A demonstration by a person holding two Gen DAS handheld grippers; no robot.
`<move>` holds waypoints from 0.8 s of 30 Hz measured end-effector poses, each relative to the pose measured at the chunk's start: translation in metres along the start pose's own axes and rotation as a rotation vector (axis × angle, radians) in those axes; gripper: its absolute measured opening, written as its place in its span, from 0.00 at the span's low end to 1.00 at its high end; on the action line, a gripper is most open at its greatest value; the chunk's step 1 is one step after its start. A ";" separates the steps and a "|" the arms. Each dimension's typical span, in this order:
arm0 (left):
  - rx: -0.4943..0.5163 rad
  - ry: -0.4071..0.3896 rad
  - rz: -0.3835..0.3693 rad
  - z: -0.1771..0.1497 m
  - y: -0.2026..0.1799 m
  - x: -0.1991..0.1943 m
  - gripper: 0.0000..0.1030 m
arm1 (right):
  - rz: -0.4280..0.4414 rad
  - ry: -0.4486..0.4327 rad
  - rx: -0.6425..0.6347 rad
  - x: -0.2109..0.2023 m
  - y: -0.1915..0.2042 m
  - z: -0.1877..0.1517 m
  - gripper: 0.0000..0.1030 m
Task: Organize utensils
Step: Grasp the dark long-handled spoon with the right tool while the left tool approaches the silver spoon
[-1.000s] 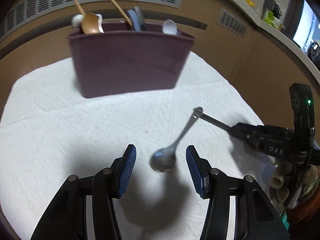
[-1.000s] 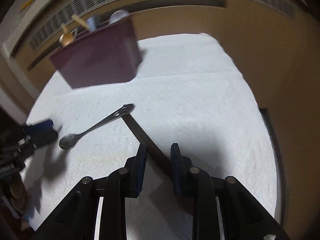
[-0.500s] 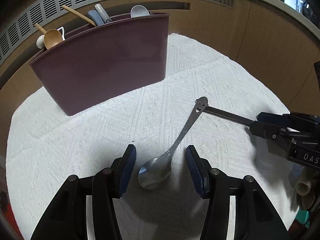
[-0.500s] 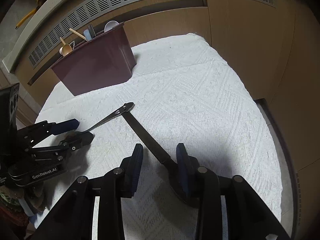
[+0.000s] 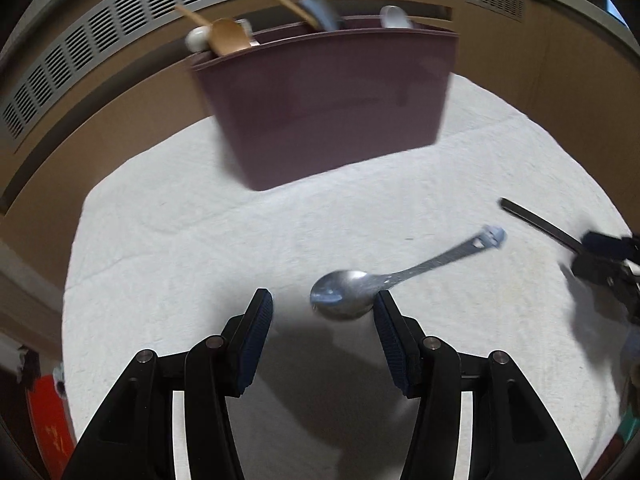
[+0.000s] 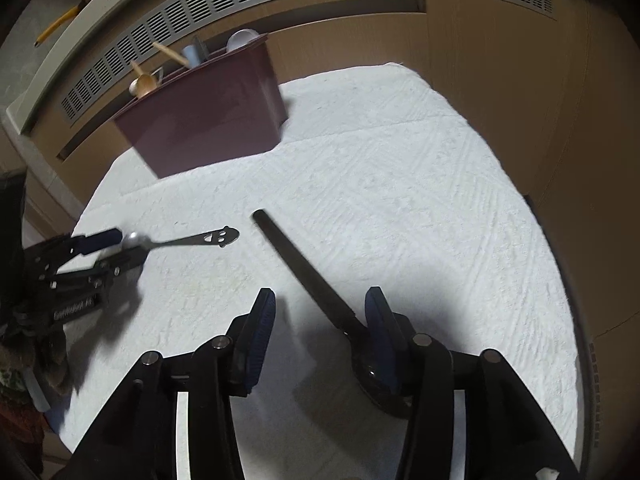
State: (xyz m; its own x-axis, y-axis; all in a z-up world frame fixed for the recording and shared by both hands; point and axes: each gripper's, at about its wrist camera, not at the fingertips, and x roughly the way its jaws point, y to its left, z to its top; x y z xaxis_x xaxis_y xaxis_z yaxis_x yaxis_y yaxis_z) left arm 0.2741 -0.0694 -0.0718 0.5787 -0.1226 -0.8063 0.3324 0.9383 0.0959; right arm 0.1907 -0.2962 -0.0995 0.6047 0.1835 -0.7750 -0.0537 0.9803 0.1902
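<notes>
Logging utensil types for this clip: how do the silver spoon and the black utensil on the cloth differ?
The silver spoon is shiny metal with a smiley cut-out at its handle end; the black utensil is dark with a plain flat handle. The spoon lies by the left gripper, the black one by the right gripper. Both lie flat.

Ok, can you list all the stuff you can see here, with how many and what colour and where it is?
Silver spoon: one, shiny metal with a smiley face cut in the handle end, lying on the cloth, its bowl by the left gripper's right finger.
Black spoon: one, dark, lying on the cloth, its bowl end between the right gripper's fingers.
Utensil holder: one, dark purple, standing at the back of the cloth.
Utensils in the holder: several, wooden, white and grey-blue, sticking out of the top; too blurred to count.
Cloth: one, white and textured, covering the table.
Vent grilles: grey, slotted, in the brown panels behind.
Left gripper: black with blue pads, open.
Right gripper: black with blue pads, open.
</notes>
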 end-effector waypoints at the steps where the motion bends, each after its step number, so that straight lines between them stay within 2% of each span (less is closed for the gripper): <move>1: -0.022 0.001 0.019 0.000 0.006 0.000 0.53 | -0.002 0.001 -0.021 0.001 0.007 -0.002 0.47; 3: -0.058 0.001 0.015 0.001 0.015 0.000 0.53 | -0.012 0.000 -0.056 0.002 0.016 -0.005 0.51; 7: -0.118 0.000 -0.139 0.011 0.011 -0.004 0.53 | -0.020 0.003 -0.096 0.005 0.025 -0.006 0.62; 10: -0.153 0.028 -0.260 0.022 -0.003 0.001 0.53 | 0.048 0.011 -0.068 0.006 0.020 -0.005 0.72; 12: -0.177 0.060 -0.338 0.029 -0.016 0.005 0.53 | 0.061 0.012 -0.056 0.005 0.019 -0.004 0.72; 14: -0.198 0.086 -0.395 0.036 -0.028 0.016 0.53 | 0.069 0.014 -0.058 0.004 0.018 -0.003 0.68; 15: -0.195 0.075 -0.397 0.039 -0.037 0.015 0.53 | 0.060 0.010 -0.049 0.003 0.017 -0.003 0.64; 17: -0.181 0.077 -0.406 0.044 -0.046 0.021 0.53 | 0.041 -0.001 -0.027 -0.002 0.010 -0.002 0.46; 18: -0.180 0.081 -0.413 0.046 -0.047 0.025 0.53 | 0.037 -0.007 -0.018 -0.003 0.005 -0.001 0.43; 24: -0.145 0.076 -0.462 0.035 -0.043 0.017 0.53 | -0.035 -0.052 0.048 -0.017 -0.030 0.009 0.42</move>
State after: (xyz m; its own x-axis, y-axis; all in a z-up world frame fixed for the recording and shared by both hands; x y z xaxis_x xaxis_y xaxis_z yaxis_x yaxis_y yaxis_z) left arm 0.2962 -0.1230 -0.0690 0.3372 -0.5179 -0.7862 0.4317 0.8272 -0.3597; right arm 0.1891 -0.3289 -0.0872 0.6459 0.1442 -0.7497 0.0055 0.9811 0.1935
